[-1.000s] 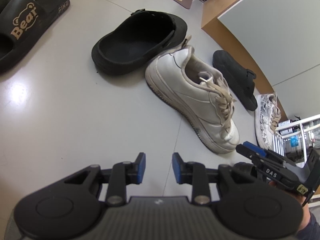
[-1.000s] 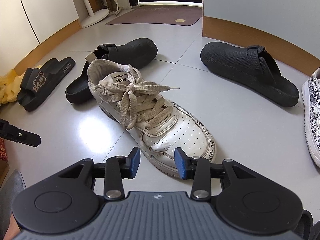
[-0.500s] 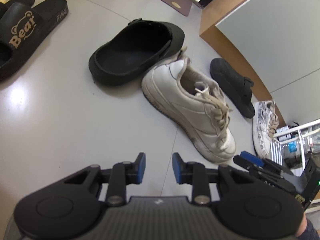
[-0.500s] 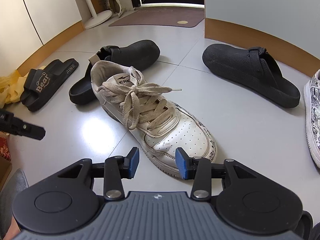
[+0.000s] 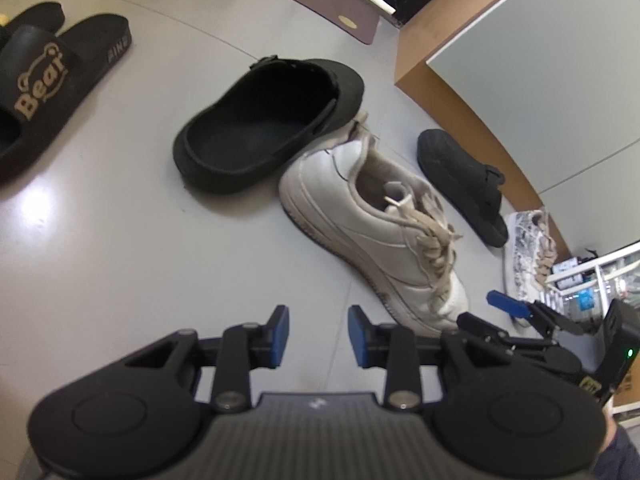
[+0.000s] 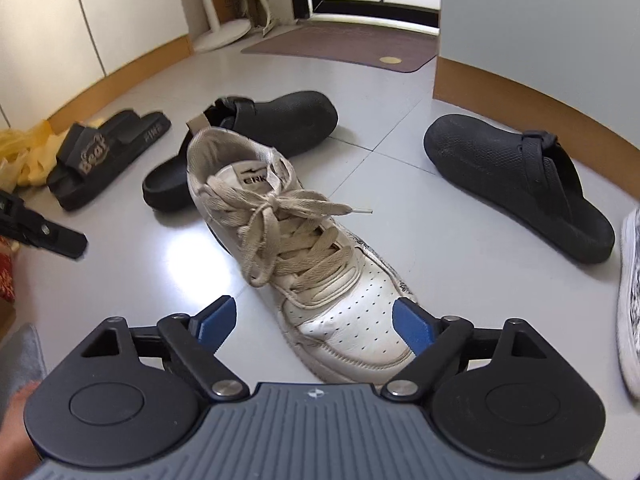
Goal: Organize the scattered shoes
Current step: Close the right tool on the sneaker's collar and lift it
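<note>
- White sneaker (image 6: 304, 256) on floor (image 6: 400, 184), centre of right wrist view, toe toward the cam, laces tied loose, one lace end sticking out to the right. Heel touching/just beside a black clog (image 6: 256, 136) behind it.
- Right gripper (image 6: 316, 322): fingers (image 6: 216, 318) spreading wide at this moment, one either side of the sneaker's toe cap; pads not pressing on it, nothing held. In left wrist view the same gripper (image 5: 504, 312) sits at the sneaker's toe (image 5: 380, 232).
- Left gripper (image 5: 316, 336): fingers (image 5: 280, 334) opening a bit, narrow gap, only bare floor between them, nothing held. Off to the sneaker's side, near but not touching.
- Other shoes: 2nd black clog (image 6: 520, 188) well apart to the right, near the wood skirting; patterned white sneaker (image 6: 630, 304) at far right edge, prob. the mate; black "Bear" slide (image 6: 104, 156) far left, by smth yellow (image 6: 20, 152), can't tell what.
- Doormat (image 6: 344, 46) at back by the door.
- Step (my read): pre-grasp on white sneaker w/ right gripper; sorting looks barely started, pairs are split up.
- Next calls for: push fwd/down so pads straddle the toe box or sidewall, then close. Toe is wide vs. the gap, so may need the narrower mid part or the collar. Loose laces could snag.
- Then prob. carry it over beside the patterned one at right.
</note>
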